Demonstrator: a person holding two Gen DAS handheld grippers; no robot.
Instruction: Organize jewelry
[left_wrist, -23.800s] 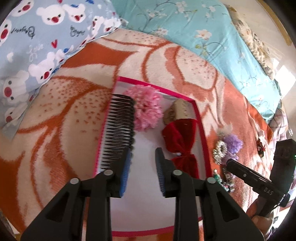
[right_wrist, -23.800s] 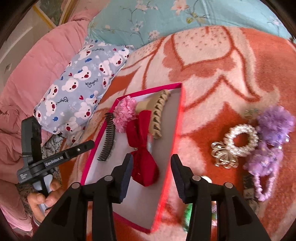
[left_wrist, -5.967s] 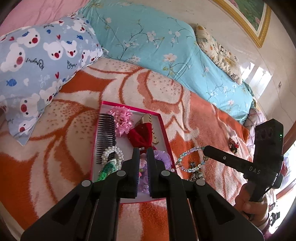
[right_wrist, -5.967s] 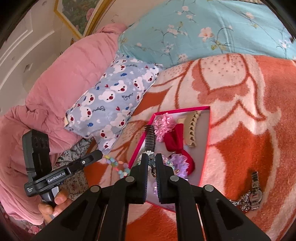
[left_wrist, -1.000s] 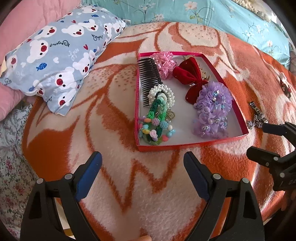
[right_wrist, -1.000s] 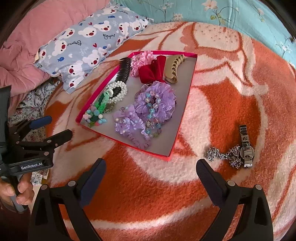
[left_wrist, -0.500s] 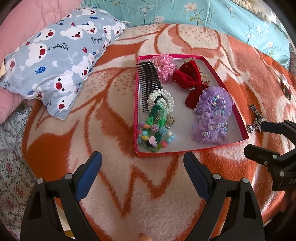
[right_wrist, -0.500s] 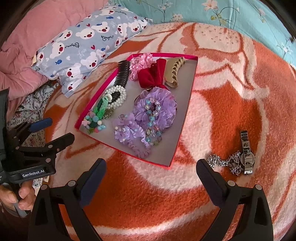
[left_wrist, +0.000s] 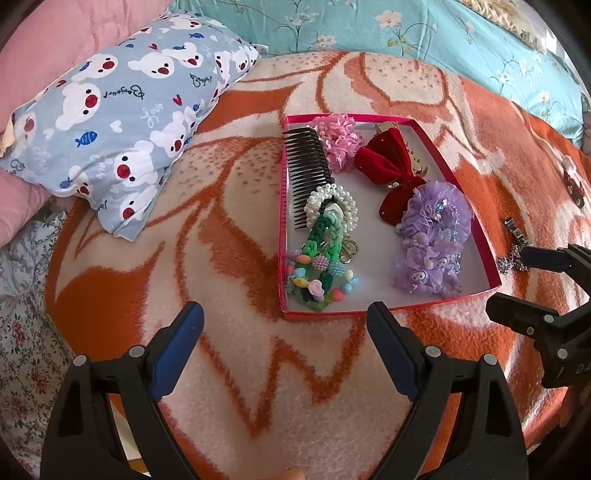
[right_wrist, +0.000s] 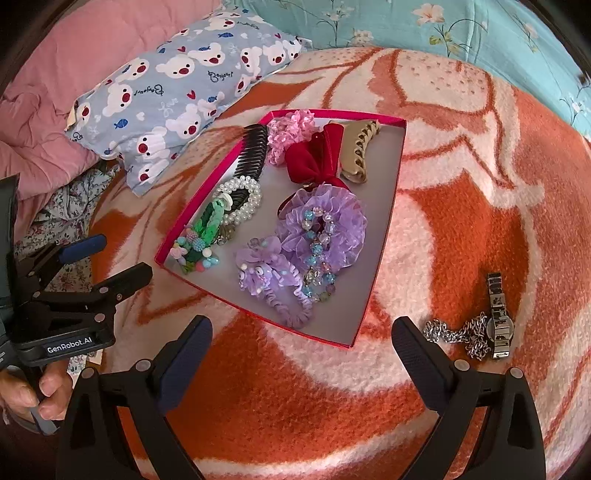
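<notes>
Red-rimmed, the box (right_wrist: 384, 236) gathers combs, bows and beads in the blanket's middle. Both grippers, left (left_wrist: 284, 347) and right (right_wrist: 301, 356), hover wide open and empty nearby. A watch (right_wrist: 498, 321) lies outside, right, probably next.

Legible text, both wrist views:

1. "GenRobot.AI", white letters on a black label, on the body of the left gripper (right_wrist: 110, 262) as seen from the right wrist view.
2. "DA", white, cut off at the frame edge, on the body of the right gripper (left_wrist: 517, 284) in the left wrist view. Remaining letters out of frame.
3. Bear-print pillow (left_wrist: 122, 110): dark cursive "Bonjour" printed several times; fainter white cursive "love" between the bears. Same "Bonjour" script readable in the right wrist view (right_wrist: 184, 88).
4. Watch (right_wrist: 498, 325) on the blanket: dial markings too small to read.
</notes>
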